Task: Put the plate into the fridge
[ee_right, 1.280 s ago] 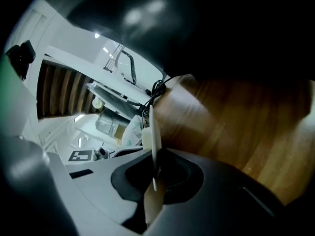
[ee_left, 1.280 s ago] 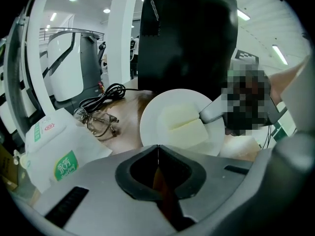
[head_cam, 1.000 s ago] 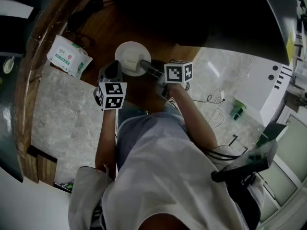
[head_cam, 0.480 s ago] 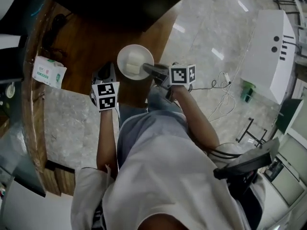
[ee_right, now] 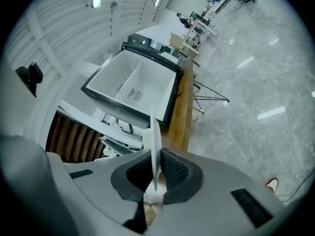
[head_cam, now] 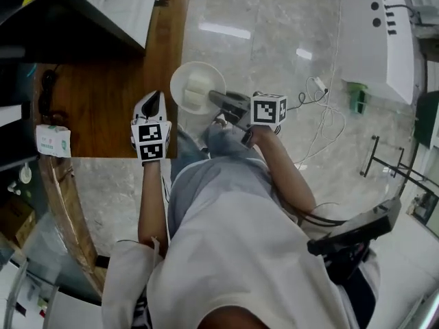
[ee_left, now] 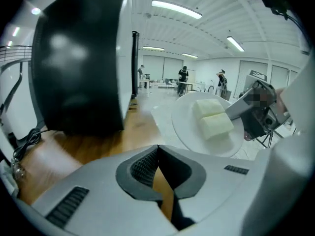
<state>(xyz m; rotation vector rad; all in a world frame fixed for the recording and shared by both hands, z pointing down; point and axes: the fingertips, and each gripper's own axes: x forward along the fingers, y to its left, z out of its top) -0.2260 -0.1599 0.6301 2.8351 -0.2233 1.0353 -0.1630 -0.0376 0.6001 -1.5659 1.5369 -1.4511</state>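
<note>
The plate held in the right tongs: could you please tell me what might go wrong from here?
1. The right tongs pinch the plate only at its rim. It could tilt or slip, and it hangs mostly over the stone floor.
2. The two pale blocks lie loose on it and might slide off.
3. The left tongs are shut and give no support.

Wooden tabletop [head_cam: 103, 115]: tissue pack [head_cam: 52, 141] at left edge, black cable [head_cam: 46, 88] near it. Marble floor [head_cam: 274, 46]: white cable [head_cam: 328, 118], green item [head_cam: 357, 99].
</note>
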